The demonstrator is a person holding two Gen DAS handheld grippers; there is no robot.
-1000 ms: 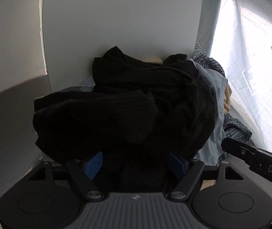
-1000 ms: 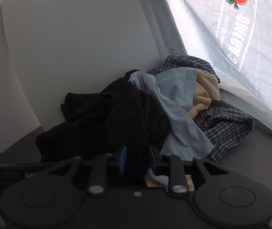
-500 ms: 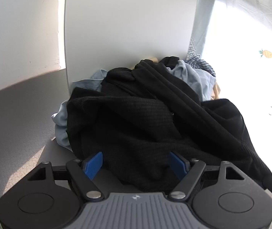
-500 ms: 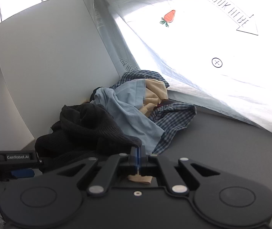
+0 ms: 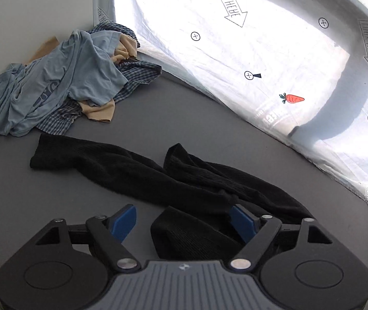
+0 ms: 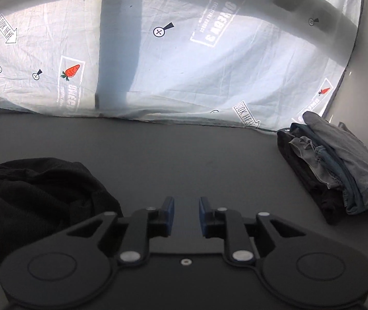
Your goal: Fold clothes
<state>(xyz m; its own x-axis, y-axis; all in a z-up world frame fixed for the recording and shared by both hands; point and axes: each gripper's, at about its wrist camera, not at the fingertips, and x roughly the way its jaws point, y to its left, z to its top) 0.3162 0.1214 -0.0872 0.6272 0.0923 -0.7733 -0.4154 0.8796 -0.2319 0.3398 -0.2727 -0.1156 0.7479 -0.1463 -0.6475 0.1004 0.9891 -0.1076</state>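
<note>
A black knit garment (image 5: pixel 173 178) lies stretched out in loose folds on the grey table (image 5: pixel 184 113). My left gripper (image 5: pixel 182 219) hovers over its near end with its jaws wide and still opening. A fold of the black cloth lies between them, and the left pad stands apart from it. In the right wrist view the same black garment (image 6: pixel 36 201) is bunched at the left. My right gripper (image 6: pixel 186 211) is over bare table (image 6: pixel 184 155) beside it, its jaws opening with nothing between them.
A pile with a light blue shirt (image 5: pixel 62 77), a checked shirt (image 5: pixel 137 77) and a beige piece (image 5: pixel 98 112) sits at the far left corner. A folded stack of grey and dark clothes (image 6: pixel 338 170) lies at the right edge. A white printed sheet (image 6: pixel 184 64) hangs behind the table.
The black garment came off the pile and now lies spread on the table. Both views swung right, away from the pile. The right gripper, shut on black cloth before, has let go.
</note>
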